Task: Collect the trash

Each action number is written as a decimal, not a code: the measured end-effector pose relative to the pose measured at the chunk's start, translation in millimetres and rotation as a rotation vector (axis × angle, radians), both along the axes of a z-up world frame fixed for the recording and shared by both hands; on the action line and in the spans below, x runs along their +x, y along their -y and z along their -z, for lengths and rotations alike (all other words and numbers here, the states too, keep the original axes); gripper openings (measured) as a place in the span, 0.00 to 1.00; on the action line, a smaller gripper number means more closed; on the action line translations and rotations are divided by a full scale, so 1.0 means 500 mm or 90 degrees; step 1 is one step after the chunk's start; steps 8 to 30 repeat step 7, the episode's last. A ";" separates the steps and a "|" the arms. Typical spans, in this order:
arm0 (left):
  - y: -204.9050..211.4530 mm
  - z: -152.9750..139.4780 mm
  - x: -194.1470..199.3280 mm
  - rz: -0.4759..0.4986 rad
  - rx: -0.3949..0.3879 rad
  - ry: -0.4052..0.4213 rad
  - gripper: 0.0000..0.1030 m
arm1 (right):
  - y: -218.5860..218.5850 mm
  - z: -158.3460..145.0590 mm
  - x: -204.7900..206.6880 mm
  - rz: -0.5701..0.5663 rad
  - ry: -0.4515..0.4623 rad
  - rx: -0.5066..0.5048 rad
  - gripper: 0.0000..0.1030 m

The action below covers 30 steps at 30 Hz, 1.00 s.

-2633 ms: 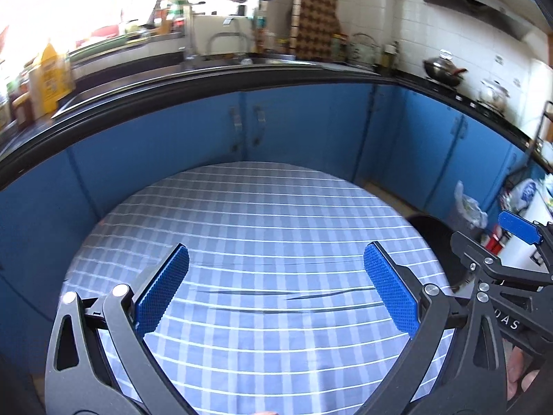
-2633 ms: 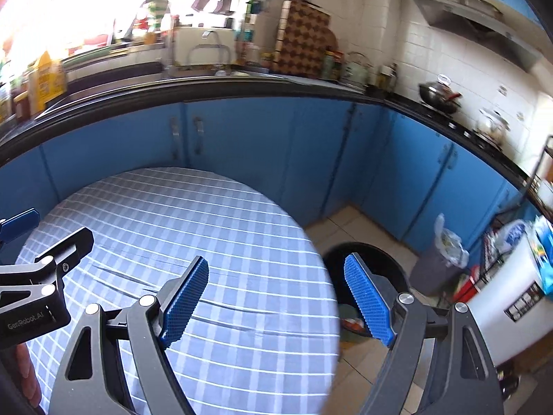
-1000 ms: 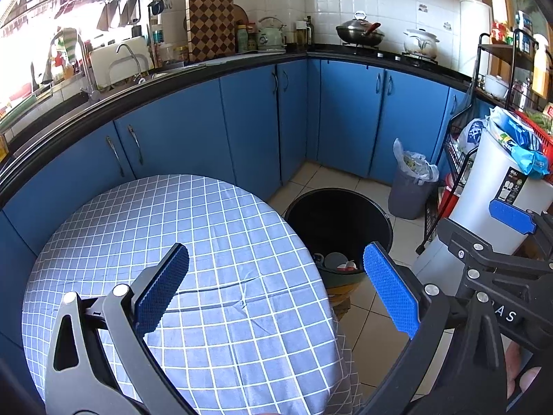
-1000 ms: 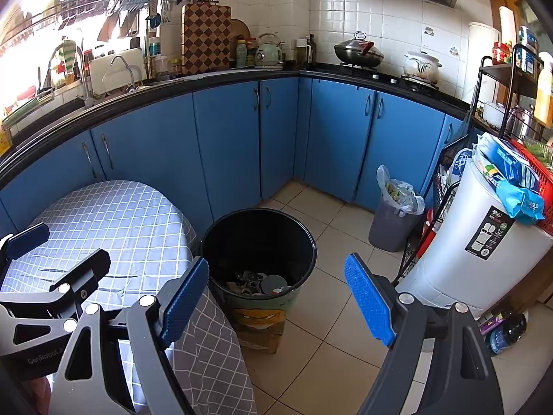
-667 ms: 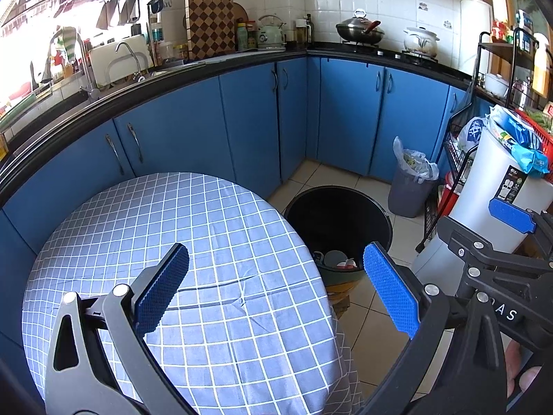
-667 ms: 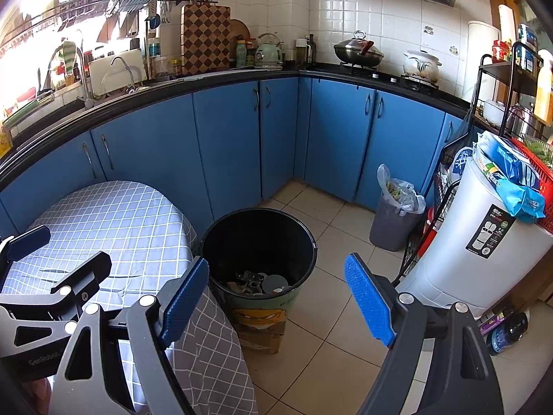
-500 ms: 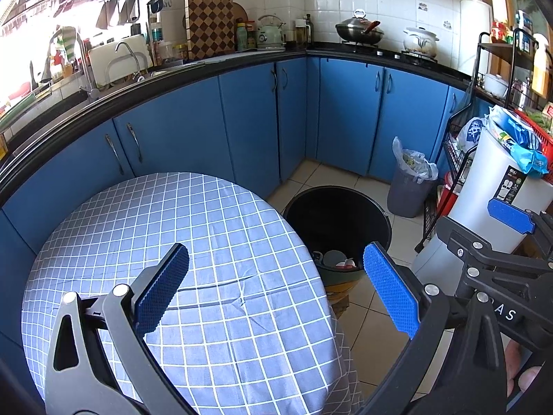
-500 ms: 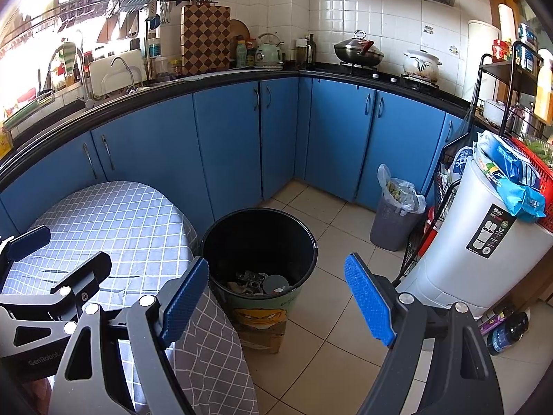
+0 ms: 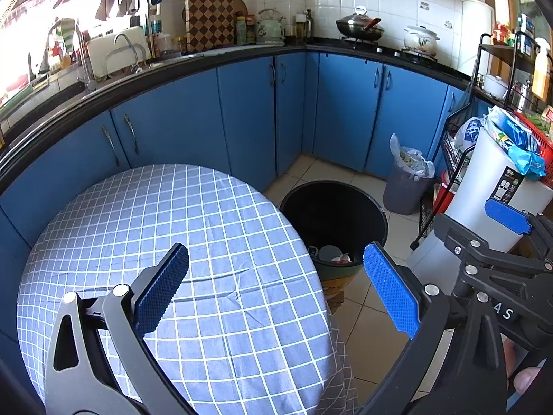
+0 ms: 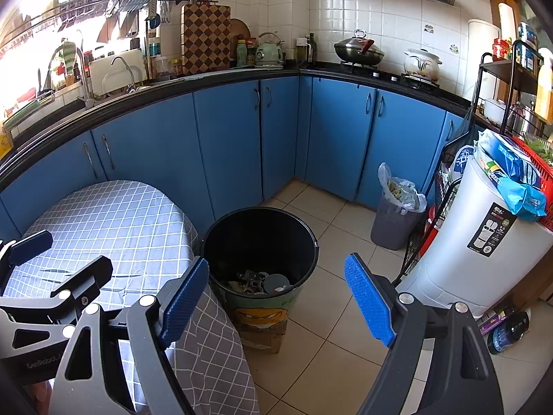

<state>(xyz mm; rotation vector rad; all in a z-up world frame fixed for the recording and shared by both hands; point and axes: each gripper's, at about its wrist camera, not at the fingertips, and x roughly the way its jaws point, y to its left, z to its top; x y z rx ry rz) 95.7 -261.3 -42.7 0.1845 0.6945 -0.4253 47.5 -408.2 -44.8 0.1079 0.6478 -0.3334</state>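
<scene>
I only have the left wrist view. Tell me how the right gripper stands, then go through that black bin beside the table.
Observer: The right gripper is open, with nothing between its fingers, and it faces the black bin.
Operator: Report what lies at the bottom of the bin.
Observer: There is a dark crumpled heap with a grey round lid beside it.
Operator: Name anything loose on the floor to the right.
Observer: A dark bottle lies on its side at the foot of the white appliance. I cannot tell whether it is trash.
</scene>
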 end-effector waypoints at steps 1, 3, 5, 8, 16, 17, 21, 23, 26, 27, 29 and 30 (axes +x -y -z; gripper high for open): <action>-0.001 -0.001 0.001 -0.001 0.002 0.002 0.97 | 0.001 0.000 0.000 -0.001 0.000 0.001 0.77; 0.000 0.000 -0.001 -0.003 0.006 0.005 0.97 | 0.001 0.001 0.000 0.000 0.000 0.001 0.77; 0.002 0.001 -0.001 0.001 0.006 0.000 0.97 | 0.000 0.001 0.001 0.001 -0.001 0.004 0.77; 0.002 0.000 0.000 0.000 0.006 0.002 0.97 | 0.000 0.000 0.002 0.000 -0.001 0.006 0.77; 0.002 0.000 0.000 0.000 0.006 0.002 0.97 | 0.000 0.000 0.002 0.000 -0.001 0.006 0.77; 0.002 0.000 0.000 0.000 0.006 0.002 0.97 | 0.000 0.000 0.002 0.000 -0.001 0.006 0.77; 0.002 0.000 0.000 0.000 0.006 0.002 0.97 | 0.000 0.000 0.002 0.000 -0.001 0.006 0.77; 0.002 0.000 0.000 0.000 0.006 0.002 0.97 | 0.000 0.000 0.002 0.000 -0.001 0.006 0.77; 0.002 0.000 0.000 0.000 0.006 0.002 0.97 | 0.000 0.000 0.002 0.000 -0.001 0.006 0.77; 0.002 0.000 0.000 0.000 0.006 0.002 0.97 | 0.000 0.000 0.002 0.000 -0.001 0.006 0.77; 0.002 0.000 0.000 0.000 0.006 0.002 0.97 | 0.000 0.000 0.002 0.000 -0.001 0.006 0.77; 0.002 0.000 0.000 0.000 0.006 0.002 0.97 | 0.000 0.000 0.002 0.000 -0.001 0.006 0.77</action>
